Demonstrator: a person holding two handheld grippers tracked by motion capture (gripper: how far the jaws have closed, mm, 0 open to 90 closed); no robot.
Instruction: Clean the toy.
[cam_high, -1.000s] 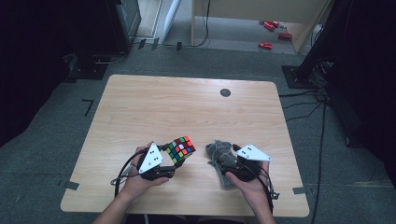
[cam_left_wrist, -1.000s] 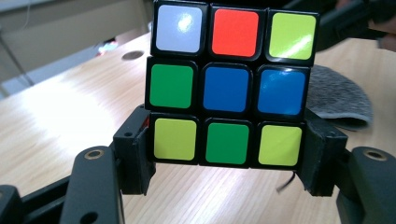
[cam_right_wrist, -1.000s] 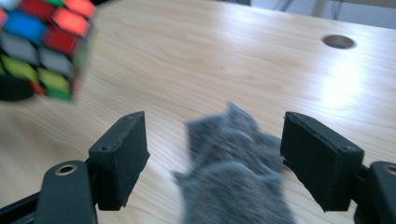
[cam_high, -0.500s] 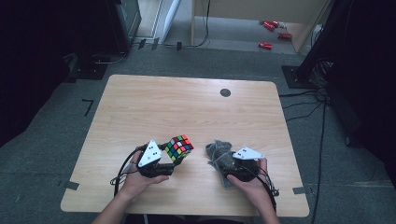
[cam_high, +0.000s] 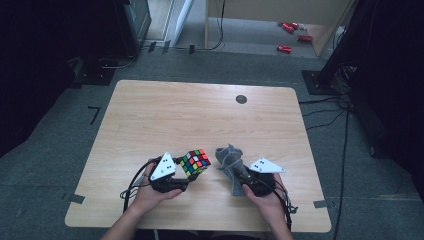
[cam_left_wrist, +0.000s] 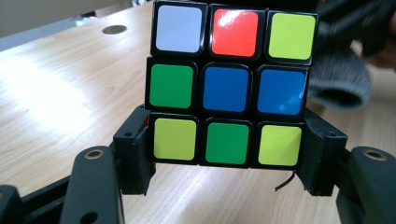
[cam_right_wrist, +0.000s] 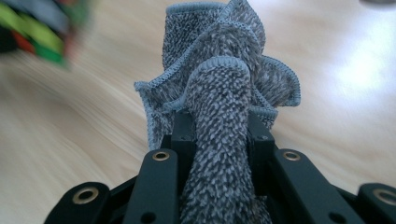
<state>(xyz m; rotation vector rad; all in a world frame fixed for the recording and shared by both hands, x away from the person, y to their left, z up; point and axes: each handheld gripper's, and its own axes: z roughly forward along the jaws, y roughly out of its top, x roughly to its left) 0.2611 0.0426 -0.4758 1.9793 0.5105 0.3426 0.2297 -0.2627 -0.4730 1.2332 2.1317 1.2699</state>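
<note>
A light wooden surface (cam_high: 200, 120) stands on a grey floor, with dark stands around it. Most of its top is bare. Both things in hand are low in the high view, near the person's edge.

The left tool (cam_high: 186, 176) is shut tight on the colour cube (cam_high: 195, 162), low and just left of the middle. In the left gripper view its black jaws press the bottom row from both sides, and the cube looks lifted a little off the wood, though that is hard to tell.

The right tool (cam_high: 238, 172) has just been closing, and now it squeezes the grey cloth (cam_high: 230, 159), low and just right of the middle. The cloth bunches up between the jaws.

So the picking up looks done. The cloth and cube are near but not touching. Bringing the cloth to the cube, maybe to wipe it, seems left to do.
</note>
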